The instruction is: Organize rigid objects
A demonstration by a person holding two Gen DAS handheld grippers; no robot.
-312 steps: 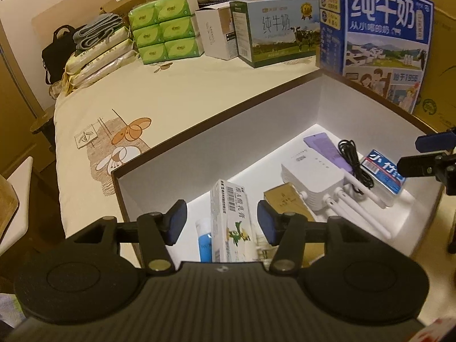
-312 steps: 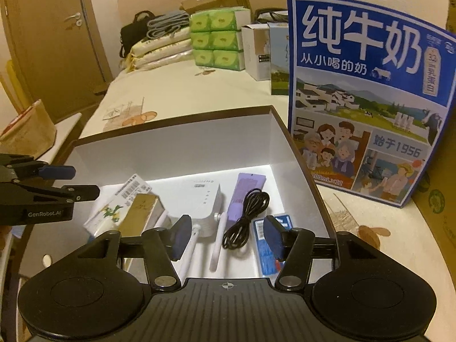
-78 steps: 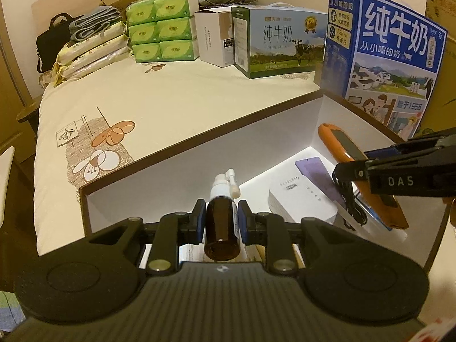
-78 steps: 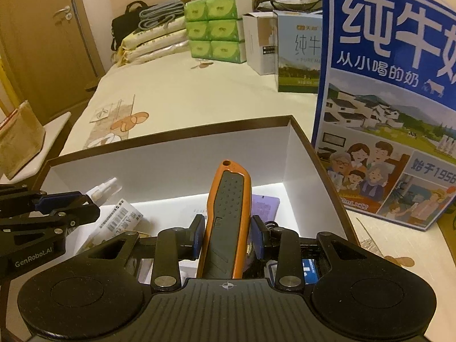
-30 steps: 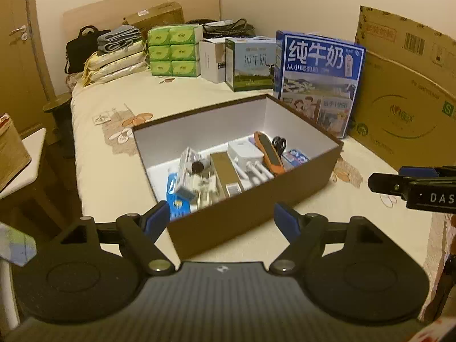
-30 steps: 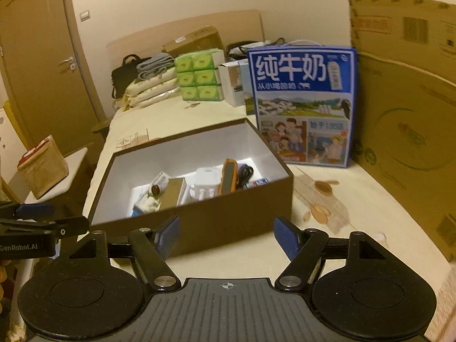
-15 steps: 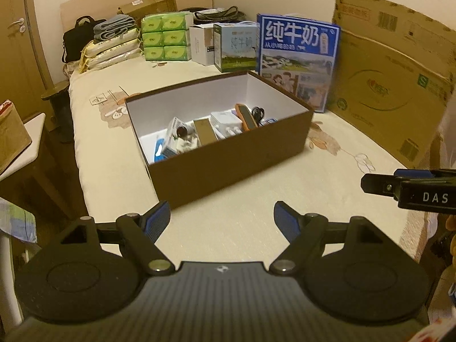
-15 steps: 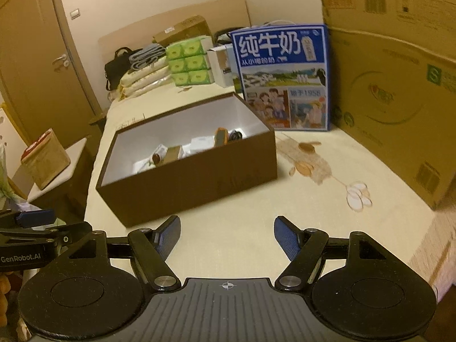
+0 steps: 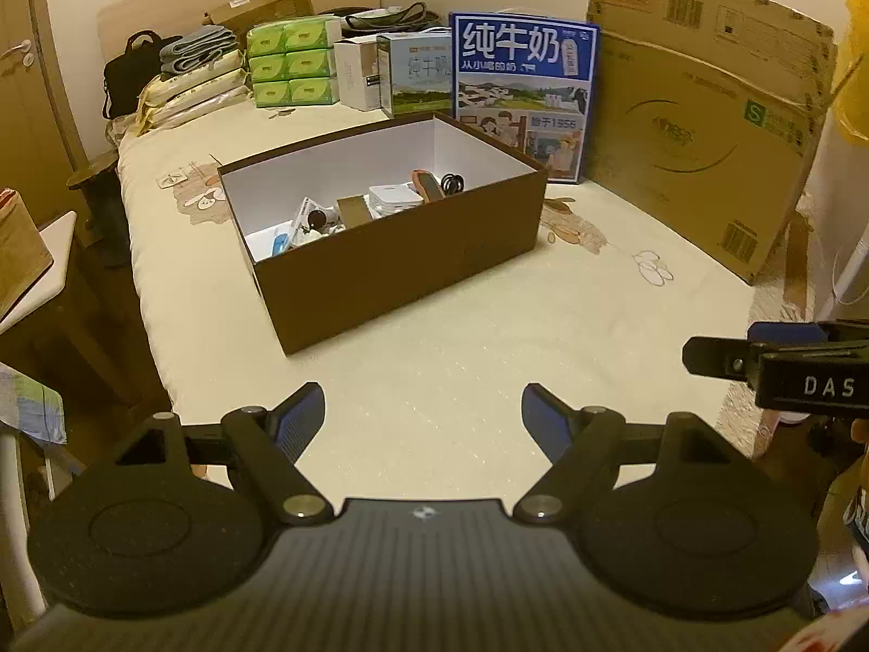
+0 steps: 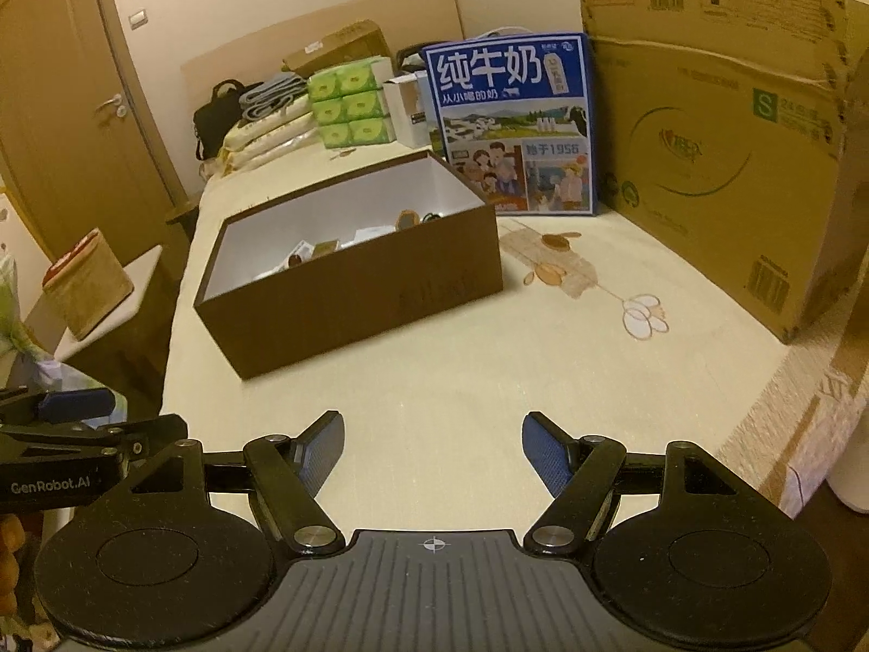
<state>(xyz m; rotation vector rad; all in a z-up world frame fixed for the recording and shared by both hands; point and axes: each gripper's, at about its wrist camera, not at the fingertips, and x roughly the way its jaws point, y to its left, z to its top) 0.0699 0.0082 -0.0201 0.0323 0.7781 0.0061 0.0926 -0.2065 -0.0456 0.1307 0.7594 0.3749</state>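
Note:
A brown open box (image 9: 413, 261) with white inner walls stands on the bed; it also shows in the right wrist view (image 10: 380, 282). Inside lie an orange utility knife (image 9: 426, 185), a white router (image 9: 394, 198), a black cable (image 9: 452, 182), a gold box (image 9: 354, 209), a spray bottle (image 9: 320, 217) and small cartons. My left gripper (image 9: 423, 415) is open and empty, well back from the box over the bed. My right gripper (image 10: 433, 448) is open and empty, also well back. Each gripper shows at the edge of the other's view.
A blue milk carton case (image 9: 524, 92) and a large cardboard sheet (image 9: 706, 125) stand behind and right of the box. Tissue packs (image 9: 293, 62), boxes and bags line the headboard. A side table (image 10: 98, 293) with a brown bag stands left of the bed.
Both grippers have pulled further back from the box, open and empty. The box looks smaller and more bed shows in front of it.

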